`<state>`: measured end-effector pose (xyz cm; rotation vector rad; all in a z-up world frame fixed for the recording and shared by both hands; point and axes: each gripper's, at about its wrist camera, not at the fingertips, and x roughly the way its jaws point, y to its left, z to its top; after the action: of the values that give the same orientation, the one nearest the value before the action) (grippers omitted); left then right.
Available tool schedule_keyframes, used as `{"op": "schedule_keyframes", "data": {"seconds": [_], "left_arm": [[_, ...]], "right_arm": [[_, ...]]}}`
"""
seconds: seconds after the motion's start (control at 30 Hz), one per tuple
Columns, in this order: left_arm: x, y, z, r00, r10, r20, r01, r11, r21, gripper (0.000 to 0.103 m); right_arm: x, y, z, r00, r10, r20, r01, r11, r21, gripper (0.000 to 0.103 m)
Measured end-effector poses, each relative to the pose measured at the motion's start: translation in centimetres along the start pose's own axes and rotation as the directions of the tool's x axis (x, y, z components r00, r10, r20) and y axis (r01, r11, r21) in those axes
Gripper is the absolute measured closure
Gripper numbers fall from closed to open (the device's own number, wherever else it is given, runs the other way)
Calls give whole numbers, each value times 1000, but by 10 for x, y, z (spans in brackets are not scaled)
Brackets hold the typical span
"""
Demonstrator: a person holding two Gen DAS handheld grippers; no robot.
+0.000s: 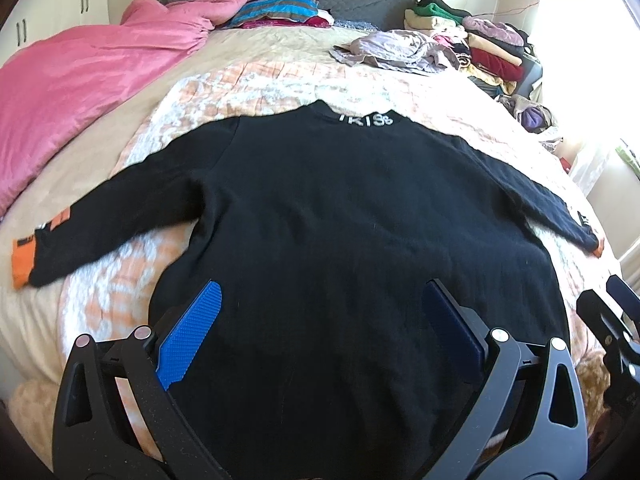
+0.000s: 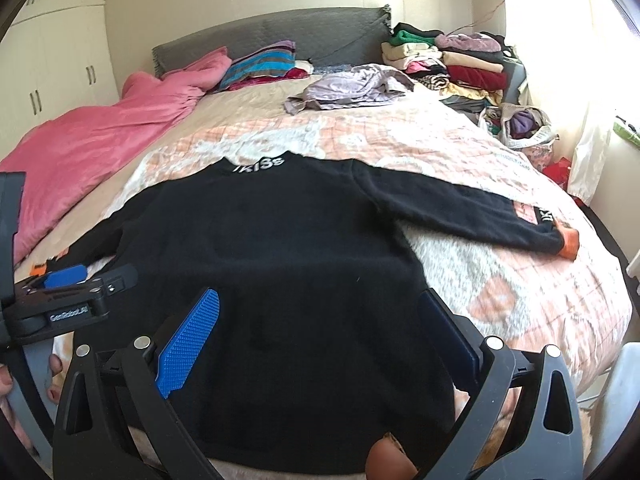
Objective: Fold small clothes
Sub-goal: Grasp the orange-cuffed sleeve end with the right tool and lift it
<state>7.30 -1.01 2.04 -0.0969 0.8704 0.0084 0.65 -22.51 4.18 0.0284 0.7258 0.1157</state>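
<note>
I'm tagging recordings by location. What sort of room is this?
Most likely a home bedroom: a wide bed with a grey padded headboard, a crumpled pink duvet, and white built-in wardrobe doors. A black long-sleeved sweater lies spread on the bed.

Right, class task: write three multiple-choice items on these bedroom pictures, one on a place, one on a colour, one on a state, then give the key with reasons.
1. Where does the pink quilt lie?
A. Left part of the bed
B. On the floor
C. Over the sweater

2. What colour are the cuffs of the black long-sleeved sweater?
A. Green
B. Orange
C. White

3. How does the sweater lie?
A. Rolled into a ball
B. Folded in half
C. Spread flat, sleeves out

Key: 1 A, it is bunched along the bed's left side, towards the grey headboard. 2 B, orange shows at both sleeve ends. 3 C, body and both sleeves lie spread on the peach patterned blanket, while the left claw and right claw are open above its hem.
</note>
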Motion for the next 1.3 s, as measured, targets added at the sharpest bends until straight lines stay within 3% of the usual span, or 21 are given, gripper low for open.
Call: {"op": "schedule_keyframes", "data": {"seconds": [0.53,0.87,1.13,1.3], "left_arm": [[30,-10,67,1000,-2,0,2,999,51,8],[64,-8,95,1000,-12,-20,13,998,58,8],[96,-15,111,999,-22,-33,25,997,67,8],[119,-22,119,998,-18,-55,24,995,97,8]], "right_arm": [[44,-16,65,999,-53,-9,54,995,78,4],[84,-56,99,986,-164,-19,165,976,142,4],[115,-115,99,970,-230,-77,242,931,274,4],[123,-162,89,957,-261,-124,289,861,419,4]]}}
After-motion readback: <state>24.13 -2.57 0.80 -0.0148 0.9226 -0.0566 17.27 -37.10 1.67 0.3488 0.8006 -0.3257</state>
